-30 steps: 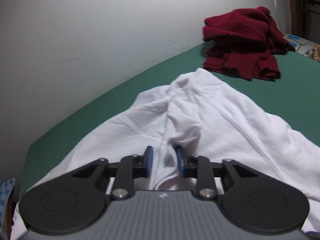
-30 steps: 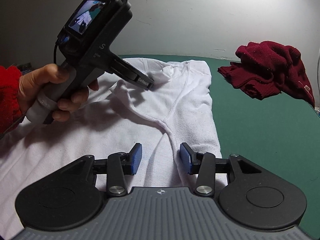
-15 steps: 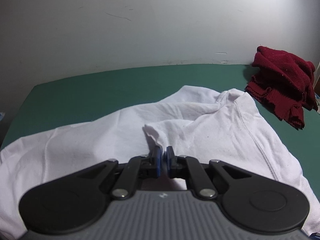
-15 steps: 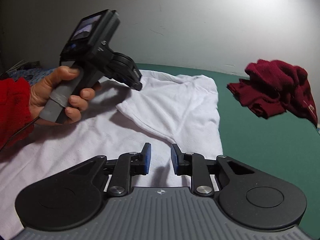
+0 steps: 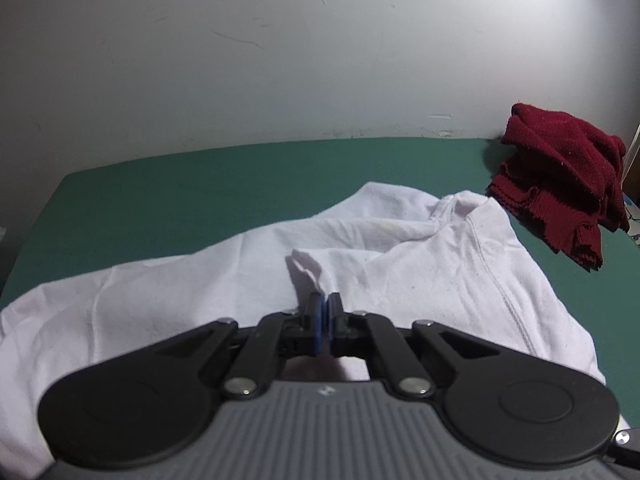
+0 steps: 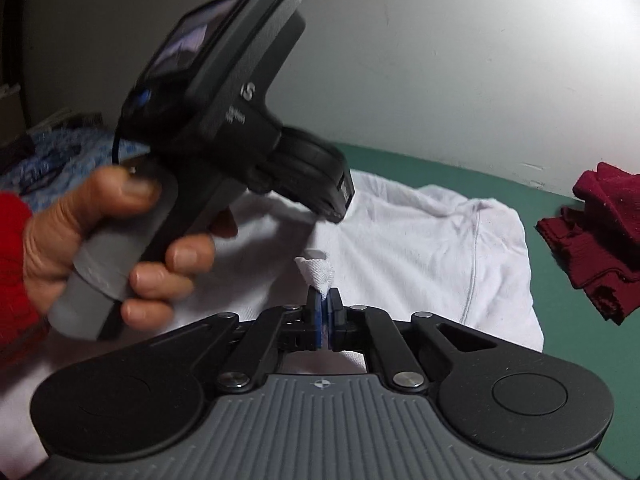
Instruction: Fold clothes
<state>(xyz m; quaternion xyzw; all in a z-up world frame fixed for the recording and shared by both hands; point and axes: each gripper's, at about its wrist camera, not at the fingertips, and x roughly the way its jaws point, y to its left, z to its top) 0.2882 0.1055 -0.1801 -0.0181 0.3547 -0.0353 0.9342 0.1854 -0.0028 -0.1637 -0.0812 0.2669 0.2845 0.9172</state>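
White shirt [image 5: 400,280] spread over green bench [image 5: 200,184], reaching its near edge. Soft, light, limp, best taken by edges. Left claw [image 5: 325,312] and right claw [image 6: 325,308] each clamped on a pinched fold.

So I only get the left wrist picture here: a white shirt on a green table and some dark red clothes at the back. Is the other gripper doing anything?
Observer: Yes. The right gripper is shut on a small peak of the white shirt; its jaws have just been closing.
Operator: And who holds the one I'm looking through?
Observer: A hand wraps its grey handle, with a red sleeve at the wrist.
Operator: Does that left gripper have cloth too?
Observer: From the right wrist view, the left gripper tips down onto the shirt with cloth rising to its tip.
Operator: Anything else on that side?
Observer: A blue patterned fabric lies beyond the hand.
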